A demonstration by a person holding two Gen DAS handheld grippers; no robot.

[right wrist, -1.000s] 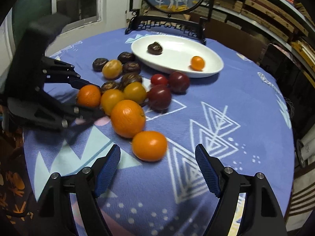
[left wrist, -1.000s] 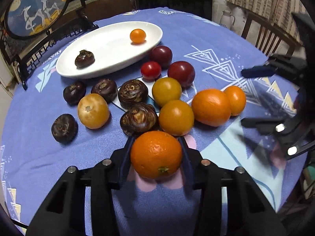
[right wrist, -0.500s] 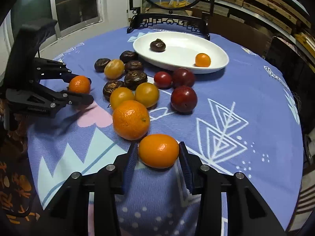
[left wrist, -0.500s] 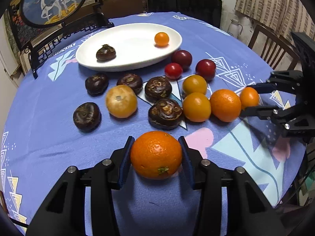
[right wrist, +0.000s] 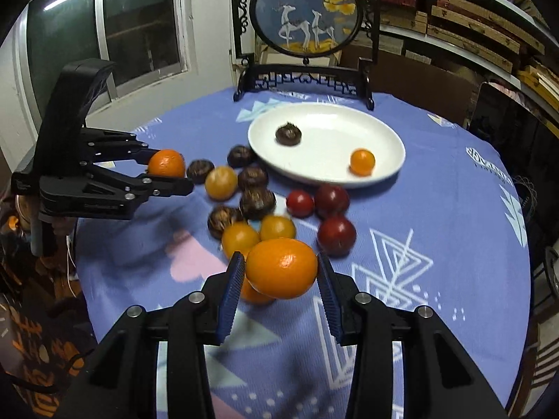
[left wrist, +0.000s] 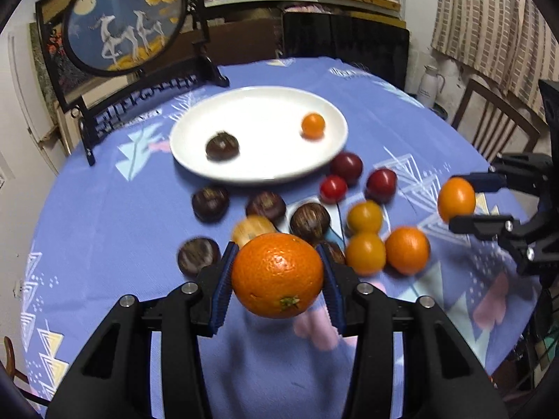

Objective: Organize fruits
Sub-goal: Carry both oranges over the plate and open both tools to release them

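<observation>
On white plate (left wrist: pixel 325 160): chestnut (left wrist: pixel 222 145), kumquat (left wrist: pixel 313 125).

In the left wrist view the held orange (left wrist: pixel 277 275) covers most of a yellowish fruit (left wrist: pixel 252 227) and a dark chestnut-like one (left wrist: pixel 335 251) behind it at frame centre. Fruits mid-frame are motion-blurred. In the right wrist view the gripped mandarin (right wrist: pixel 281 268) hides most of another orange (right wrist: pixel 254 293) below it.

Round table w/ blue patterned cloth (left wrist: pixel 104 216); deer screen (right wrist: pixel 305 14) behind; window (right wrist: pixel 139 24) left; wooden chair (left wrist: pixel 496 122).
</observation>
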